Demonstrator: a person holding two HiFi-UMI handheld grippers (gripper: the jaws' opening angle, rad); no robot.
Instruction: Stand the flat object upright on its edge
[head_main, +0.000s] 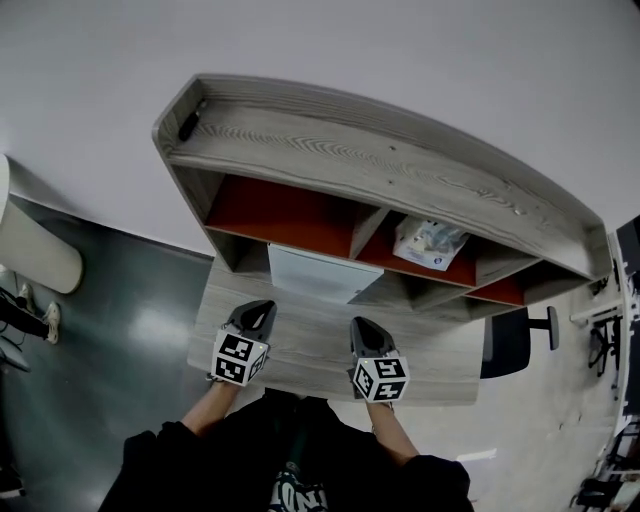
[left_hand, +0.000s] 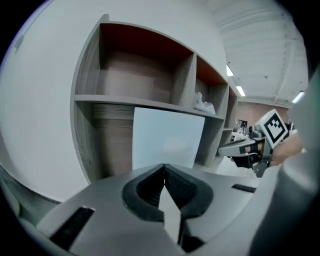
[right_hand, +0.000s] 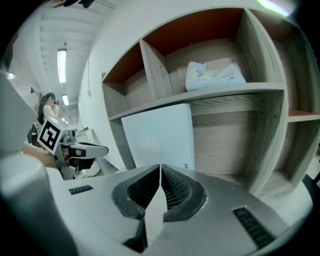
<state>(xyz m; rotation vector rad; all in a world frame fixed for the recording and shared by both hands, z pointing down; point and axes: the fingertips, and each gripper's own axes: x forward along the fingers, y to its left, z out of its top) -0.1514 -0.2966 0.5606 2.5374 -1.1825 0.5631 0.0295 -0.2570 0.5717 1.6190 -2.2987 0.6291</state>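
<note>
A flat white panel stands on its lower edge at the back of the desk, leaning against the shelf unit's lower opening. It shows straight ahead in the left gripper view and in the right gripper view. My left gripper hovers over the desk in front of the panel's left part, jaws shut with nothing between them. My right gripper hangs in front of the panel's right part, also shut and empty. Neither touches the panel.
A wooden shelf unit with red back panels rises behind the desk. A white plastic bag lies in one upper compartment. A dark marker rests on the top shelf's left end. An office chair stands right of the desk.
</note>
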